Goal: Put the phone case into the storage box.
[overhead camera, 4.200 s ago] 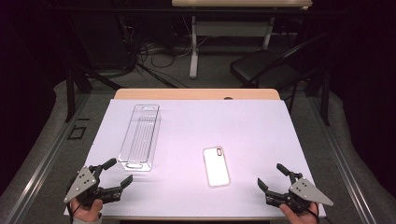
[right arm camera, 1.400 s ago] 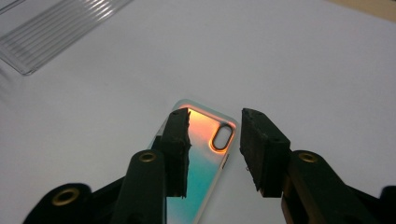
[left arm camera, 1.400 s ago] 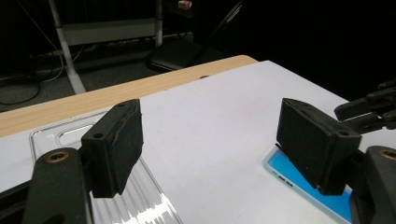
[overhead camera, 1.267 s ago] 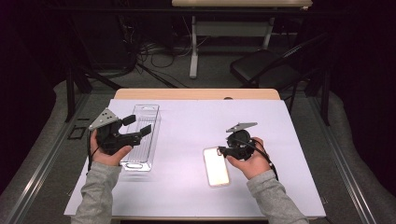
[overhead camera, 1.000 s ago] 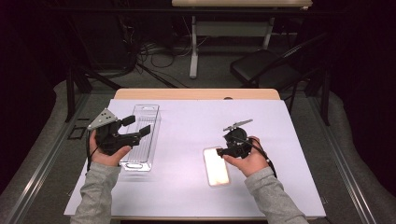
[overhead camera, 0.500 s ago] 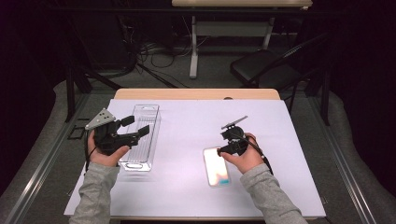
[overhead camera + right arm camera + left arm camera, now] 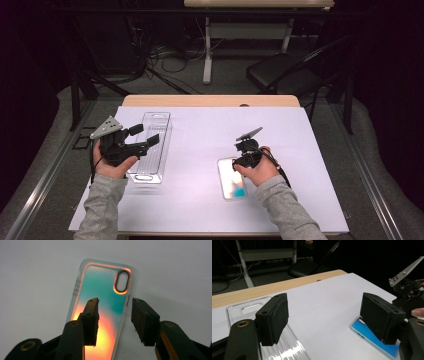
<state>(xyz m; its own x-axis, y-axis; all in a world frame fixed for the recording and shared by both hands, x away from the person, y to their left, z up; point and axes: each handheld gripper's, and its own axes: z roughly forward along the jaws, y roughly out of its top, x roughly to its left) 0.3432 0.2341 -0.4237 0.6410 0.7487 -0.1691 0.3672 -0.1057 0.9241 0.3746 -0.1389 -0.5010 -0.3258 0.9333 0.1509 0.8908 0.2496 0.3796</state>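
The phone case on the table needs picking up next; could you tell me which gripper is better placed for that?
The right gripper: it hangs over the phone case with jaws straddling one long edge. The left gripper sits over the clear tray.

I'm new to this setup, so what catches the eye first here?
The glossy teal-and-orange phone case lying flat on the white table, with the right claw poised over one long edge. To the left, a clear ribbed plastic tray sits under the open left claw.
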